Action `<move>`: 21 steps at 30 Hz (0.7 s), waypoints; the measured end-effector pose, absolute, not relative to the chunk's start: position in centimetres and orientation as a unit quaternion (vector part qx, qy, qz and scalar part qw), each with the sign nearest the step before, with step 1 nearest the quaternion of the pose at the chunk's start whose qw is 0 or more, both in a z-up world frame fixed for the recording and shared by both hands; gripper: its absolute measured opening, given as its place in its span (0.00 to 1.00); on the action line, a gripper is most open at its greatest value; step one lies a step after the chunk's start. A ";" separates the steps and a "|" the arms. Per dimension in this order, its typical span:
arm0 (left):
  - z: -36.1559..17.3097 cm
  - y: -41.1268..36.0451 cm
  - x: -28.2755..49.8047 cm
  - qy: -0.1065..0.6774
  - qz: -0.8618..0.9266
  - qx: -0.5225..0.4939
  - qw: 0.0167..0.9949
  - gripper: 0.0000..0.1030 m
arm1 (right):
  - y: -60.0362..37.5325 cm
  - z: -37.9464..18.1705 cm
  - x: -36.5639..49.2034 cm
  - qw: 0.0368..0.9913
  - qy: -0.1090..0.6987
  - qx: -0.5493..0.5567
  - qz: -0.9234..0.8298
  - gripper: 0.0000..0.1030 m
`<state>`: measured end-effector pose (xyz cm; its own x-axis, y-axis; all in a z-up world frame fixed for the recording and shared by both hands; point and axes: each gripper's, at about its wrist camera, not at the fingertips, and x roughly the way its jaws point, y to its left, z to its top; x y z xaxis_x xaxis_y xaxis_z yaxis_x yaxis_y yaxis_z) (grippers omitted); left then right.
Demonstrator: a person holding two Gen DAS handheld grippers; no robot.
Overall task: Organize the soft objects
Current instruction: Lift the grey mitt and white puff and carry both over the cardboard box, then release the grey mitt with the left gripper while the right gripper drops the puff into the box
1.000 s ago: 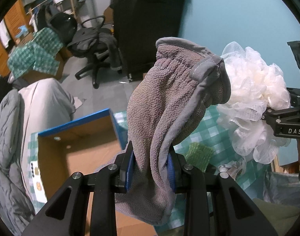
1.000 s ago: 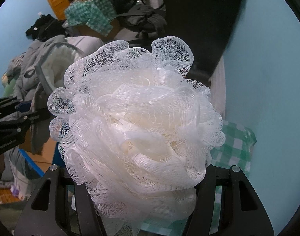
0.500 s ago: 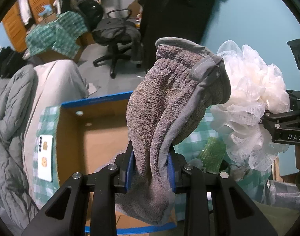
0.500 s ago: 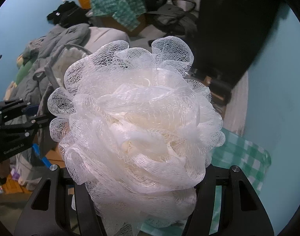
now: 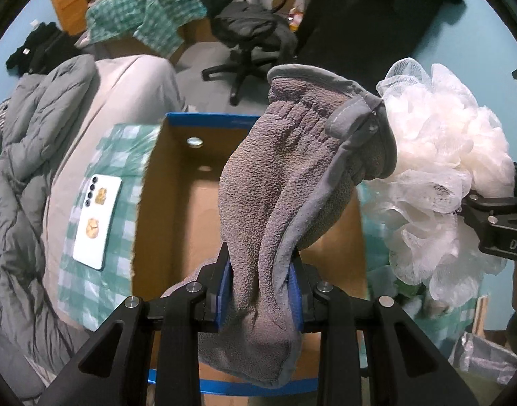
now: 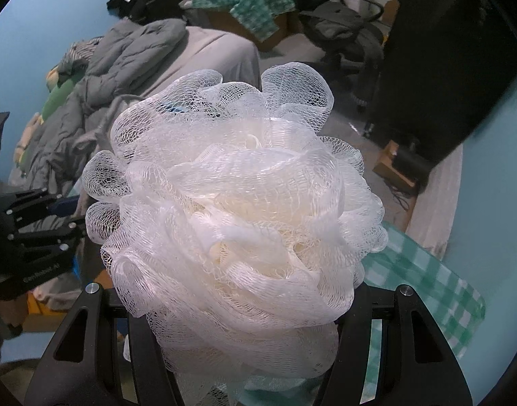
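My left gripper (image 5: 260, 291) is shut on a grey fleece glove (image 5: 292, 176), which stands up between the blue pads and hangs above an open cardboard box (image 5: 177, 209) with a blue rim. My right gripper (image 6: 248, 338) is shut on a white mesh bath pouf (image 6: 234, 223) that fills its view and hides the fingertips. The pouf also shows at the right in the left wrist view (image 5: 441, 176), held beside the glove, level with the box's right side. The left gripper shows at the left edge of the right wrist view (image 6: 38, 237).
The box sits on a green checked cloth (image 5: 102, 176) with a white phone (image 5: 97, 216) lying on it at the left. A grey quilted jacket (image 5: 18, 182) lies further left. An office chair (image 5: 248, 34) and a dark cabinet (image 5: 370, 17) stand behind.
Both views have swung leftwards and the box now sits centred under the glove. The pouf stays beside the glove. Both grips are unchanged.
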<state>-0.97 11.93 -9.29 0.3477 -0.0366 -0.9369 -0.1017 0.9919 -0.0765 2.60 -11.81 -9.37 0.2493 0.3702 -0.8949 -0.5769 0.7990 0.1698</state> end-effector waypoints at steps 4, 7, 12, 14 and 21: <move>-10.5 13.5 -0.6 0.577 0.035 -0.065 0.814 0.28 | -9.7 -10.0 3.2 0.777 0.539 -0.103 0.307 0.57; -11.6 14.6 -0.1 0.584 0.044 -0.068 0.808 0.28 | -7.8 -10.6 3.4 0.773 0.543 -0.109 0.308 0.57; -13.2 16.2 0.5 0.594 0.047 -0.077 0.799 0.28 | -5.8 -11.9 3.9 0.766 0.555 -0.112 0.305 0.57; -13.7 16.5 0.8 0.597 0.050 -0.075 0.797 0.29 | -5.1 -12.5 4.1 0.763 0.562 -0.114 0.300 0.57; -15.1 17.0 1.4 0.610 0.058 -0.072 0.787 0.34 | -3.5 -14.0 4.9 0.759 0.574 -0.104 0.290 0.60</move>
<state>1.44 17.02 -15.07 0.2501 0.0043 -0.9682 -0.1796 0.9828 -0.0421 4.90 -3.54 -13.98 0.1735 0.3196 -0.9315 -0.5592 0.8106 0.1739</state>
